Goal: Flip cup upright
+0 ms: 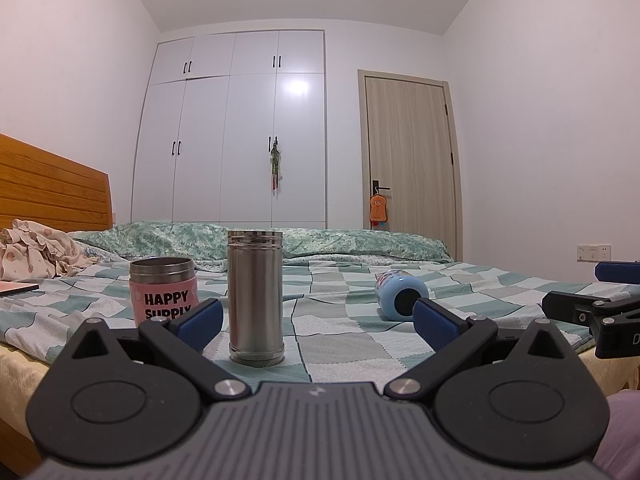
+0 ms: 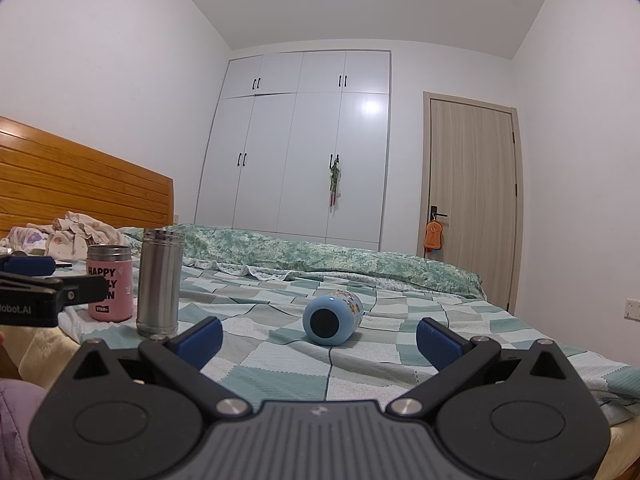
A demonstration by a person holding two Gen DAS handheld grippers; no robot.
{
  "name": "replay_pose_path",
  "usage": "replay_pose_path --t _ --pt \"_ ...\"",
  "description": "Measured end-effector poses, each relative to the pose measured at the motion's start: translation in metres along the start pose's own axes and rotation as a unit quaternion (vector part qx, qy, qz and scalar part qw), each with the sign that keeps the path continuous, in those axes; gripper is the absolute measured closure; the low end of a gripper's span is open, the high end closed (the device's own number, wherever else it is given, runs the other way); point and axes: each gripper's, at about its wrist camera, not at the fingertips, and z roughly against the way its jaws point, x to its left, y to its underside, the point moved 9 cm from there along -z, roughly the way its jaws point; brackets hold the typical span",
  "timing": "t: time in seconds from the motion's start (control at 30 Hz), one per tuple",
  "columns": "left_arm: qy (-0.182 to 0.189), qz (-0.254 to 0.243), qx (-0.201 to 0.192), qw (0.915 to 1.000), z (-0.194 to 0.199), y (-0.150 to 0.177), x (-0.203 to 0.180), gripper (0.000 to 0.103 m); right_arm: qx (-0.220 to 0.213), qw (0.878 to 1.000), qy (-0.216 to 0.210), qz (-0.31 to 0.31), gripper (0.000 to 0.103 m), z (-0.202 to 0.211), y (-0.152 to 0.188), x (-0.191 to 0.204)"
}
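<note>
Cup — the blue one — is lying on its side on the checked bedspread, its round dark end facing the right wrist camera, at about 12 o'clock from the right gripper. That gripper is hovering level and low over the bed edge, fingers spread wide and holding nothing. The left gripper is sitting alongside at the same height, equally wide and empty, pointing at the upright steel flask, with the pink tumbler at its 10 o'clock.
</note>
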Motion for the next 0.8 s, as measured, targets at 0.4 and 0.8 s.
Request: replay_pose_path --t 0.4,0.8 --pt "0.000 0.000 0.000 1.0000 0.0003 0.0002 -0.0002 0.000 0.000 1.000 0.000 0.000 0.000 -0.0003 -0.0001 0.0004" --pt "0.006 -0.017 0.007 0.9998 -0.0007 -0.0034 -0.0060 0.000 0.008 1.000 -0.007 -0.006 0.000 -0.0055 -0.0012 0.0001"
